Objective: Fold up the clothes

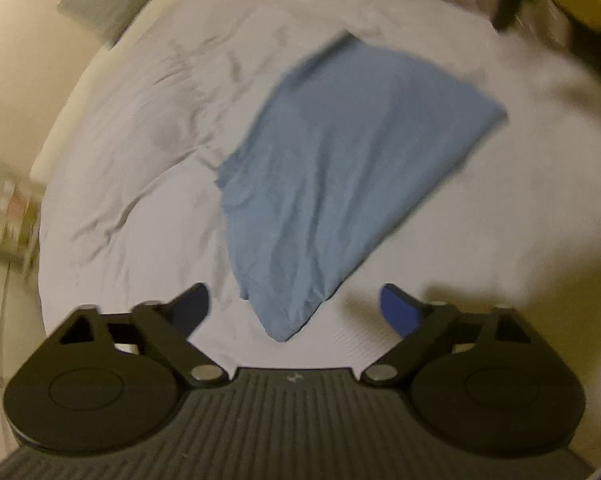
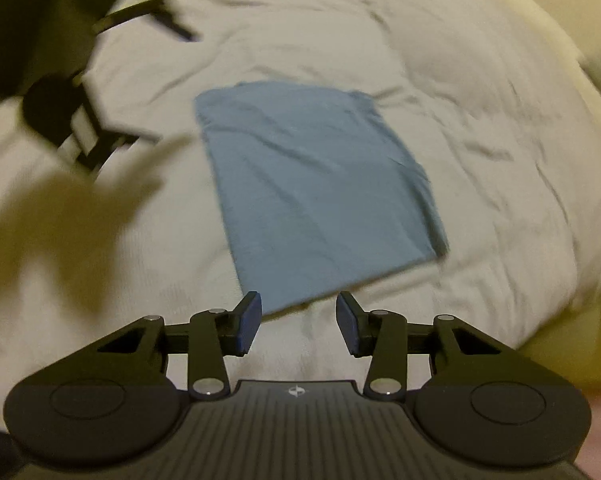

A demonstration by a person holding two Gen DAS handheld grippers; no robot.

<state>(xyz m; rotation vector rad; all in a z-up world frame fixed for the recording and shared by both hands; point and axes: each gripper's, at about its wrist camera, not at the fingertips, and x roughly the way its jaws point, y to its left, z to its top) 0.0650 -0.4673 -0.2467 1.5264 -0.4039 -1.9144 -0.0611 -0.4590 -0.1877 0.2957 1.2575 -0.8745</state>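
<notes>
The left gripper (image 1: 294, 306) has its blue-padded fingers (image 1: 396, 308) spread wide and holds nothing; a corner of the blue garment (image 1: 340, 168) lies below the gap between them, and whether the pads touch the cloth cannot be told from this view. The right gripper (image 2: 298, 322) is also parted, less widely, and empty, its fingers (image 2: 249, 322) poised just over the near edge of the same blue garment (image 2: 312, 196). The garment lies flat on a rumpled white bed cover (image 1: 140, 140), already reduced to a compact, roughly four-sided shape, so the fold seems well advanced; whether one more fold or only smoothing is intended is a matter of judgement. In the right wrist view the left gripper (image 2: 60, 92) appears blurred at the upper left, well apart from the cloth on that side, and both pictures show motion blur. To do the next step well, each gripper would best close on a corner or edge of the top layers only, pinching the cloth without gathering the soft bed cover (image 2: 480, 160) beneath it, since that cover is loose and creased and could come up with the garment. The two grips should be level with one another along the same edge so that the fold line runs straight, and the lifted edge should be laid squarely onto the opposite one. A grey pillow (image 1: 108, 0) lies at the far end of the bed, clear of the work.
</notes>
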